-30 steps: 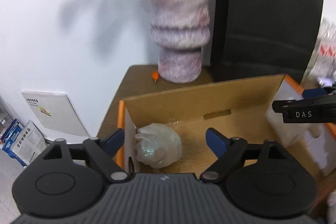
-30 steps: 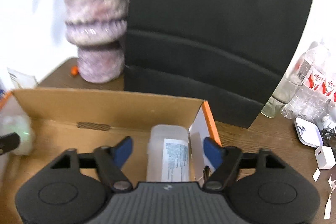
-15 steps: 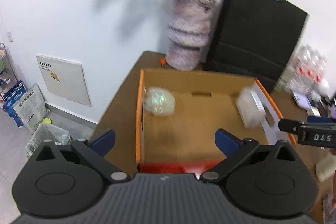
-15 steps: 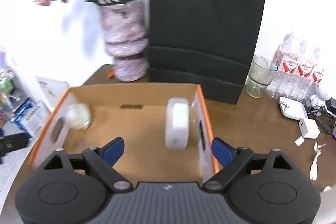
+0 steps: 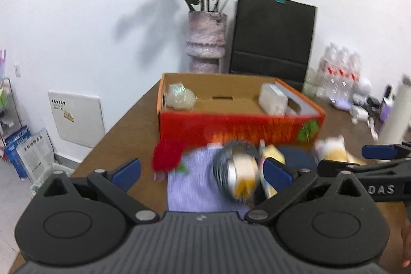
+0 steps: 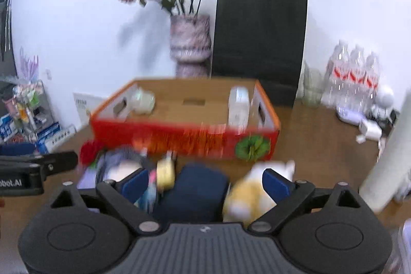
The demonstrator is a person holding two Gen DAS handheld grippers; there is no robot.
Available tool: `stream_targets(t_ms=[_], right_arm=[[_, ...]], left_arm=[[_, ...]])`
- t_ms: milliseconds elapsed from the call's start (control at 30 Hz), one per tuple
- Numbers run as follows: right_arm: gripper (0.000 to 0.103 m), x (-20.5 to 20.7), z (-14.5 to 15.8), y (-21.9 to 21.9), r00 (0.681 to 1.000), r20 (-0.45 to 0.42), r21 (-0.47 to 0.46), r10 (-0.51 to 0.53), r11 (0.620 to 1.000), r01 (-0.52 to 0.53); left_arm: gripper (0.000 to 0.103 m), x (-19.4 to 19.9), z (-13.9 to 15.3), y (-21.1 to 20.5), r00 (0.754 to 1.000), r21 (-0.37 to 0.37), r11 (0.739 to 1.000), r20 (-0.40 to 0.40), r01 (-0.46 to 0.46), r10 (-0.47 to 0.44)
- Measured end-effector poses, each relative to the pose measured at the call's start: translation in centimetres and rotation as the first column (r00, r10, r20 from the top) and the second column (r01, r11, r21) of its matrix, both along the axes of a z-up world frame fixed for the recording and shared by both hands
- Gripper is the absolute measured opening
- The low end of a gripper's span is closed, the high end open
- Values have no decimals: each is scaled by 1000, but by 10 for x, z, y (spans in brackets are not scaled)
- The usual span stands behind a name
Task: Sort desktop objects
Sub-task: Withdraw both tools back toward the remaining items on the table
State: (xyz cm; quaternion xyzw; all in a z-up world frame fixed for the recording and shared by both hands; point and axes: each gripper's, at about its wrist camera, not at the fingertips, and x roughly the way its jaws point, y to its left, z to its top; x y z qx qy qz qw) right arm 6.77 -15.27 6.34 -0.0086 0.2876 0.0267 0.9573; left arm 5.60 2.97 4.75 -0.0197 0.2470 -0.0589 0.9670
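Observation:
An orange-red cardboard box [image 5: 231, 127] stands mid-desk. In it lie a clear wrapped ball [image 5: 179, 96] at the left and a white container [image 5: 273, 99] at the right. In front of the box are a red flower [image 5: 167, 158], a lilac cloth [image 5: 195, 186], a metal spring [image 5: 236, 176], a dark blue thing [image 6: 195, 189] and a yellow-white plush toy [image 6: 246, 197], all blurred. My left gripper [image 5: 203, 171] hangs open over the cloth and spring. My right gripper [image 6: 205, 182] has its jaws opening above the blue thing and the toy, pressing on nothing.
Behind the box stand a vase of dried roses [image 5: 205, 43] and a black paper bag [image 5: 272, 43]. Water bottles [image 5: 339, 66], a glass [image 6: 312, 89], chargers and a white cylinder [image 6: 385, 171] fill the right side. The desk's left edge drops to the floor.
Both grippers have pulled back out of the box toward the desk's front, and their jaws have widened. The wrapped ball and the white container stay in the box.

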Motion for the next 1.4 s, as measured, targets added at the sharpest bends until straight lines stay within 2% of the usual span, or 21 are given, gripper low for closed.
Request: stream_targets(t_ms=[167, 267, 333, 400, 500, 600, 667, 833, 1000, 1167, 1233, 1300, 1400], right_arm=[[95, -46, -40, 1, 1000, -1, 20, 6, 1000, -6], [95, -75, -55, 5, 1000, 9, 21, 22, 1000, -22], [95, -91, -61, 9, 998, 18, -7, 55, 998, -55], [95, -104, -61, 14, 996, 45, -61, 77, 995, -74], [96, -114, -59, 18, 994, 64, -95, 87, 992, -81], [97, -119, -60, 15, 993, 56, -77, 101, 992, -96], [97, -117, -61, 11, 994, 41, -55, 102, 993, -100], [97, -109, -66, -1, 997, 4, 57, 80, 995, -80], [97, -102, -70, -4, 997, -35, 92, 74, 993, -70], [97, -98, -72, -4, 994, -70, 105, 81, 992, -73], [97, -97, -72, -5, 994, -78, 113, 75, 991, -66], [97, -96, -72, -4, 993, -84, 108, 79, 992, -70], [94, -93, -66, -8, 994, -78, 126, 81, 990, -71]], left_arm=[[103, -39, -35, 1, 999, -32, 999, -41, 16, -17], [103, -51, -48, 6, 995, -74, 997, -95, 19, -26], [103, -59, -54, 5, 994, -50, 998, -109, 23, -28], [103, -64, -56, 3, 996, -16, 1000, -88, 19, -20], [103, -66, -58, 2, 995, -17, 1000, -98, 10, -12], [103, -68, -66, 1, 993, -14, 1000, -120, 14, -16], [103, -70, -67, -1, 994, 1, 1000, -105, 25, -25], [103, -67, -68, -2, 993, 3, 1000, -113, 24, -24], [103, -64, -69, -15, 990, 87, 996, -141, 29, -16], [103, -58, -66, -12, 987, 72, 996, -158, 52, -41], [103, -53, -59, -4, 986, 16, 999, -164, 45, -42], [103, -45, -51, 2, 987, -20, 999, -157, 25, -28], [103, -30, -35, 5, 994, -10, 1000, -112, 1, -2]])
